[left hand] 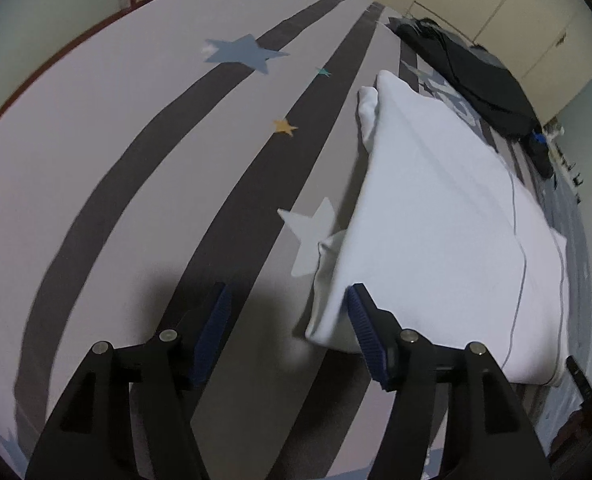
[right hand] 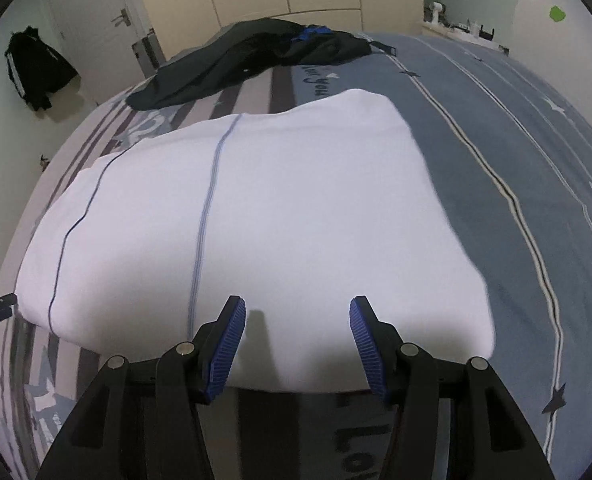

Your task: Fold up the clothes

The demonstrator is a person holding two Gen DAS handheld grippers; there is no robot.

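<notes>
The white garment (right hand: pixel 256 216) lies folded into a thick oblong on the bed (left hand: pixel 136 160), and everything else sits in relation to it. The dark clothes (right hand: pixel 232 60) are heaped beyond its far end, well apart.

The left gripper (left hand: pixel 290 336) hangs off the garment's left long edge with its jaws standing wide and nothing between them; its right pad is just beside a loose flap (left hand: pixel 328 276) that sticks out from the fold. The right gripper (right hand: pixel 298 340) hovers over the garment's near end, jaws about half open and empty.

The likely trouble is that flap: if the left gripper pinches only it, lifting would pull the layers apart and undo the fold. A grab at the near end that takes just the top layer would peel it back. Dragging instead of lifting could rumple the bedsheet.
</notes>
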